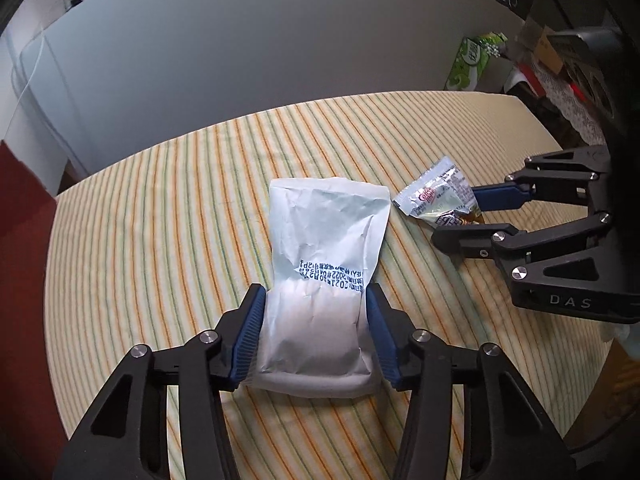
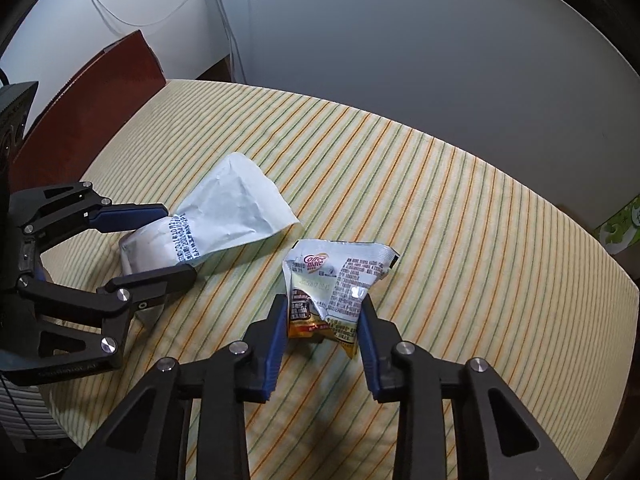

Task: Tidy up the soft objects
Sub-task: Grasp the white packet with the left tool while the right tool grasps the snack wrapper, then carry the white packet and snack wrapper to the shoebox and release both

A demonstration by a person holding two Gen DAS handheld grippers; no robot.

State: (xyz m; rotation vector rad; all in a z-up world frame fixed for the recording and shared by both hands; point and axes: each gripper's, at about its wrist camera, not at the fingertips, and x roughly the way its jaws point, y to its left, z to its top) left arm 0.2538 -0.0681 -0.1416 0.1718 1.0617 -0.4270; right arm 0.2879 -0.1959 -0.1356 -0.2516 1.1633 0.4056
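A white paper pouch (image 1: 326,256) with blue printed text lies on the striped tablecloth (image 1: 160,208). My left gripper (image 1: 316,300) is shut on its near end, blue pads pressing both sides; the pouch also shows in the right wrist view (image 2: 224,220). A small silver and yellow Coffee-mate sachet (image 2: 336,284) lies just right of the pouch. My right gripper (image 2: 324,308) is shut on the sachet's near end. In the left wrist view the right gripper (image 1: 464,216) comes in from the right and holds the sachet (image 1: 436,196).
A dark red chair back (image 2: 88,96) stands at the table's left edge. A green and white tissue pack (image 1: 476,60) and cluttered boxes (image 1: 548,52) sit beyond the far right corner. A grey wall lies behind the table.
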